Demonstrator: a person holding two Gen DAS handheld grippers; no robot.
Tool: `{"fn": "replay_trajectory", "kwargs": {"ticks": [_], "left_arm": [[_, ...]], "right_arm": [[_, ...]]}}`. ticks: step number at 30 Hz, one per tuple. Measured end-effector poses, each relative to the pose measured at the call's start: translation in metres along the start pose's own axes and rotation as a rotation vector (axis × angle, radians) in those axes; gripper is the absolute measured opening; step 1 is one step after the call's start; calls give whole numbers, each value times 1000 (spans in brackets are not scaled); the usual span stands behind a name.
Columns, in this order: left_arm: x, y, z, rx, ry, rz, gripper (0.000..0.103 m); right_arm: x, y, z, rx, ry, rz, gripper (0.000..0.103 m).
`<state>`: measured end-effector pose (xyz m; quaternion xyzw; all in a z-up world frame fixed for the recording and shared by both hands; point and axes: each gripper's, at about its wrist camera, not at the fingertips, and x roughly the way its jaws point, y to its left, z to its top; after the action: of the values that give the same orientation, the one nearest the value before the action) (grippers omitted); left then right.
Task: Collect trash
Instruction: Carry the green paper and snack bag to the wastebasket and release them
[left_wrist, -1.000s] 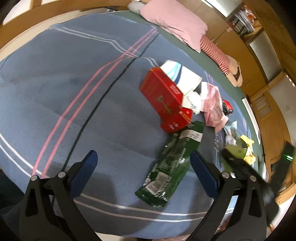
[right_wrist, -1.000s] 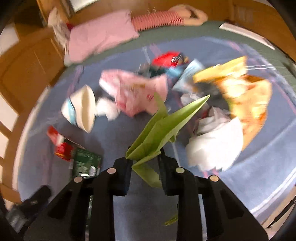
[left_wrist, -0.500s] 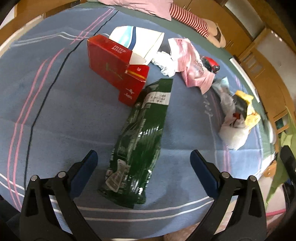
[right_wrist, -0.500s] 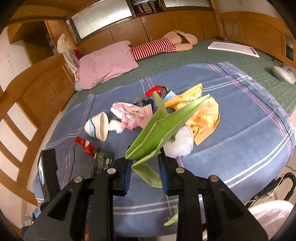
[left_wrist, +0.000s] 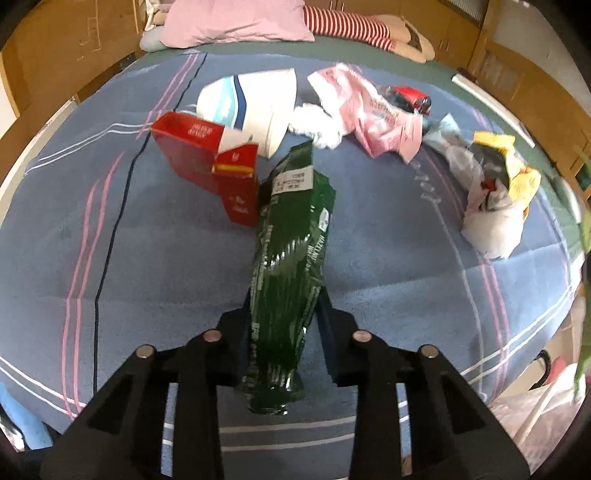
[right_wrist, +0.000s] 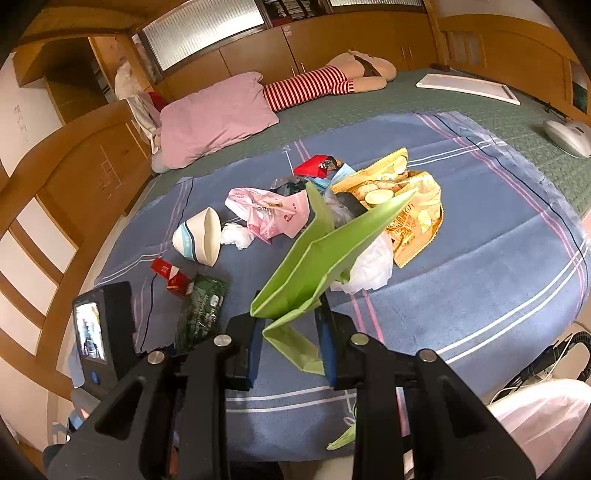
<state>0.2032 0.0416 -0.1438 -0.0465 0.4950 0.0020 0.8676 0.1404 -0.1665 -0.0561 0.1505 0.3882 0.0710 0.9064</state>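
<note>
- Left tongs (left_wrist: 282, 332), wide apart a moment ago, have just clenched on the green wrapper (left_wrist: 291, 254) lying on the bed (left_wrist: 406, 266).
- Right tongs (right_wrist: 290, 345) grip a folded green paper (right_wrist: 332, 254); two pieces secured.

A blue striped blanket (right_wrist: 480, 236) covers the near part of the bed over a green mat (right_wrist: 461, 107). At the far edge lie a pink pillow (right_wrist: 214, 114) and a striped stuffed toy (right_wrist: 314, 85). Wooden cabinets (right_wrist: 332, 40) stand behind the bed.
</note>
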Motion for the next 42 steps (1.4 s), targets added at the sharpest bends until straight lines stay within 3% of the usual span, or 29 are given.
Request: {"fn": "replay_trajectory", "kwargs": {"ticks": [2,8,11,13,20,24,27,28,30,32,34,38,42], "left_arm": [[-11,5,-1,-25,-31,-49,22],[-48,20,-6,-103,-147,-233,20],[-92,31,-16,-142,-316,-373,19],[-111,32,-30,-139,-365,-398,19],[-156,3,-98,-70,-372,-398,19],[-175,-34,-126,22,-368,-393,19],[-186,-61,-144,105,-360,-407,19],[-189,-68,-147,130,-359,-409,19],[-191,-74,-152,155,-359,-407,19],[-191,-74,-154,159,-353,-411,19],[-186,-71,-152,151,-341,-411,19],[-178,-70,-152,142,-314,-415,19],[-167,-81,-154,173,-273,-451,19]], "right_arm": [[-2,0,0,1,4,2,27],[-24,-3,1,-23,-19,13,27],[-39,-9,-4,-51,-13,34,27],[-53,-13,-10,-97,-10,50,27],[-112,-42,-36,-275,2,11,27],[-129,-64,-63,-335,62,-40,27],[-127,-85,-82,-305,135,-50,28],[-124,-92,-87,-286,166,-50,29],[-112,-105,-99,-232,264,-67,42],[-99,-115,-107,-189,352,-104,74],[-93,-125,-110,-146,379,-161,75],[-107,-139,-94,3,275,-152,75],[-141,-155,-63,168,35,-177,75]]}}
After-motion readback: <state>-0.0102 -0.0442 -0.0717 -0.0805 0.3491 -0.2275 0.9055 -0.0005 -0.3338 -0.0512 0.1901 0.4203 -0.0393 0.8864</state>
